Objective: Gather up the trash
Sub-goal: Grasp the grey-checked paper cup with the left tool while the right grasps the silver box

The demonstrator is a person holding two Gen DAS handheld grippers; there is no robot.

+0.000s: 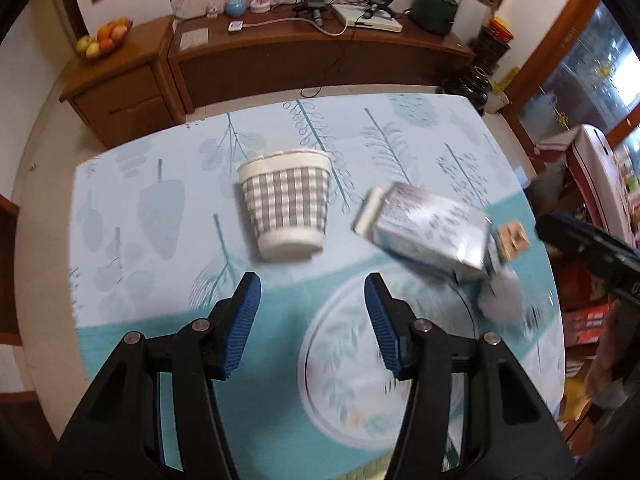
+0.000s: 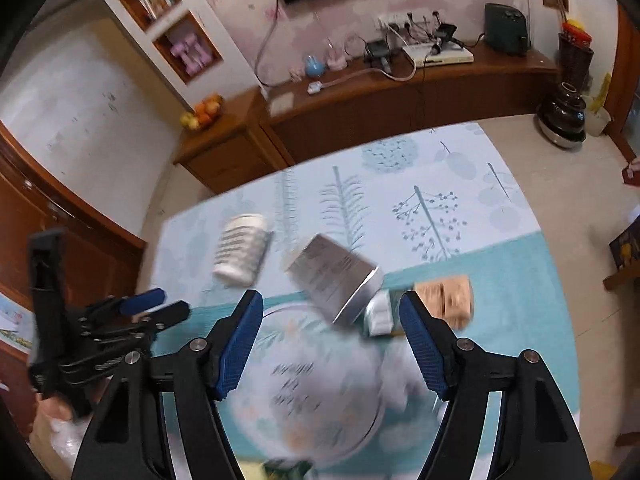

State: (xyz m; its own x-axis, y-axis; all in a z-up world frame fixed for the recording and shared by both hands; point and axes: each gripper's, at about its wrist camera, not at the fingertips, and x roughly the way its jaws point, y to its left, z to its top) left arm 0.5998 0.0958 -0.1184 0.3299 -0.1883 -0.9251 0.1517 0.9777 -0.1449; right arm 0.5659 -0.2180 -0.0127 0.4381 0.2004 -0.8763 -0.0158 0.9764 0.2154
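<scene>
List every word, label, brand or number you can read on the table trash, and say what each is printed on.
No text here can be quoted.
Silver carton: lines of small print on its side, too blurred to read.
Brown box: markings smeared, unreadable.
Checked paper cup: grey check pattern only, no lettering visible.
Both grippers: no readable markings.

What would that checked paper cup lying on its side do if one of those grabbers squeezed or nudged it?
The checked paper cup looks thin-walled and probably empty, so likely light and easily crushed. Lying on its side on the tablecloth, it would probably roll in a curve, since it tapers.
</scene>
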